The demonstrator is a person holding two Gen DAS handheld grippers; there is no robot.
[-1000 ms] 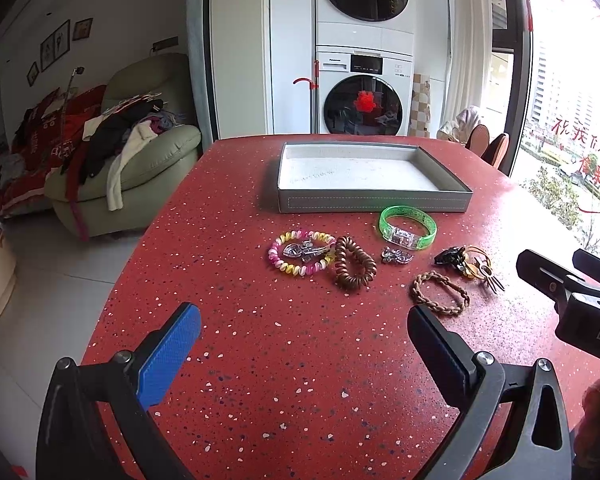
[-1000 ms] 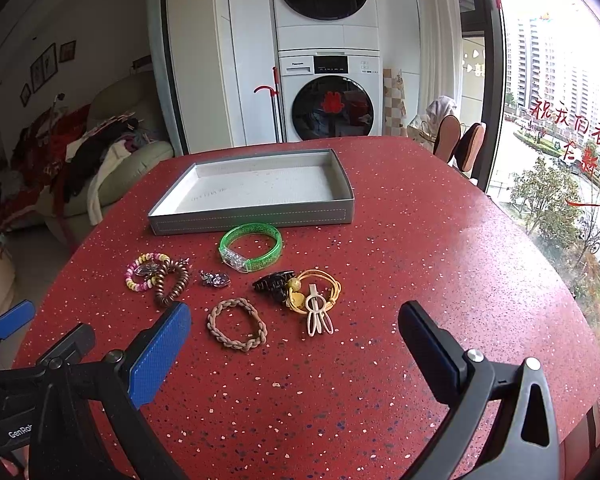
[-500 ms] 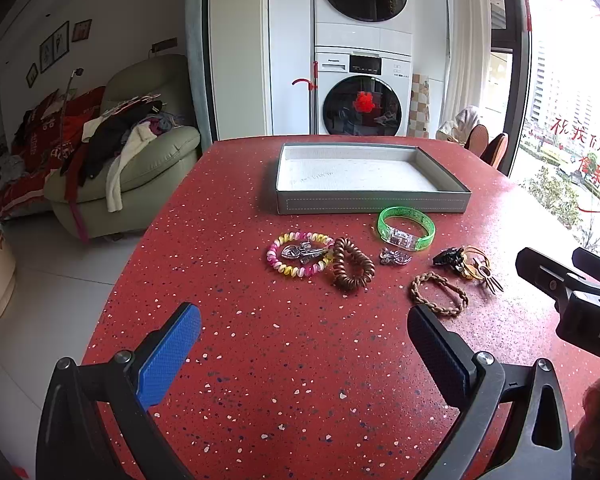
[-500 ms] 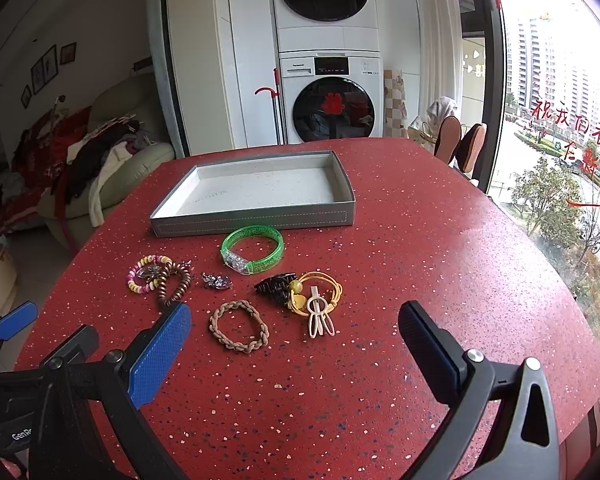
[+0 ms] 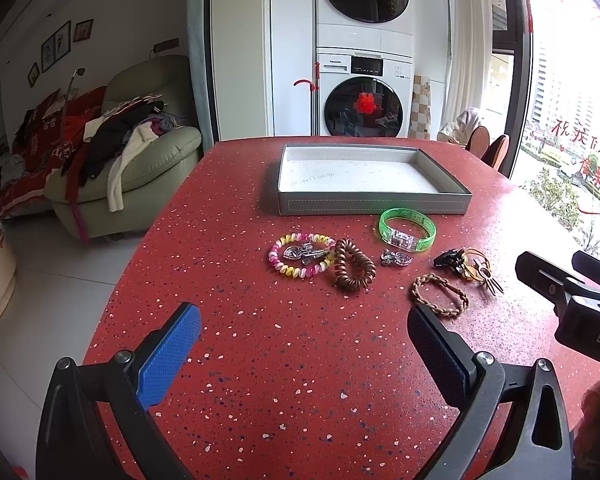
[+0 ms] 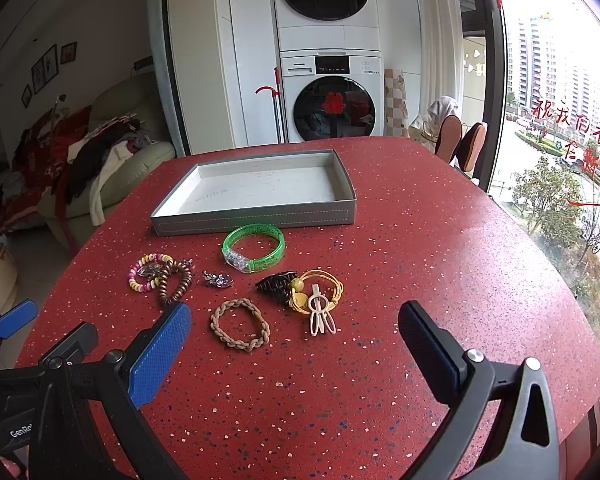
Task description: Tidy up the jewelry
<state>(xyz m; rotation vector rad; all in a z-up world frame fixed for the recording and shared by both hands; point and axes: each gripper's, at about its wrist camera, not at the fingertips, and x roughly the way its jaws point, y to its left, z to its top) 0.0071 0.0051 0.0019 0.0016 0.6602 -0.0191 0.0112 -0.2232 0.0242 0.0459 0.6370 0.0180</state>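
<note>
A: Nearest the lens, the left tongs point(image 5: 300, 344) hang wide apart over a red speckled table point(image 5: 292, 380), gripping nothing. The right tongs point(image 6: 296, 340) are spread just as wide and likewise empty.

B: And the jewelry?

A: All of it lies loose on the table beyond the tongs. Closest is a braided tan bracelet point(image 6: 239, 329). Just beside it, a cream hair clip point(image 6: 320, 316) overlaps a yellow hair tie point(image 6: 324, 286), which touches a black claw clip point(image 6: 276, 284). To the left, a brown coil hair tie point(image 5: 353, 270) touches a pink-and-yellow coil bracelet point(image 5: 300, 260) with a silver charm resting inside its ring. A small silver brooch point(image 5: 396, 258) lies between the coil tie and the claw clip. Farther on, a green bangle point(image 6: 254, 252) lies just in front of the tray.

B: What does the tray hold?

A: The grey tray point(image 6: 256, 216) stands behind the bangle; nothing lies in it. Faint print marks its pale lining, too small to read.

B: Any readable writing?

A: "GenRo" shows on the left tongs' body at the right wrist view's edge, cut off by the frame. "DA" shows on the right tongs' body in the left wrist view, cut off likewise. Beyond the table stand stacked washing machines point(image 6: 332, 92); the brand plate is too small to read. Red Chinese characters point(image 6: 572, 128) are pasted on the window.
</note>
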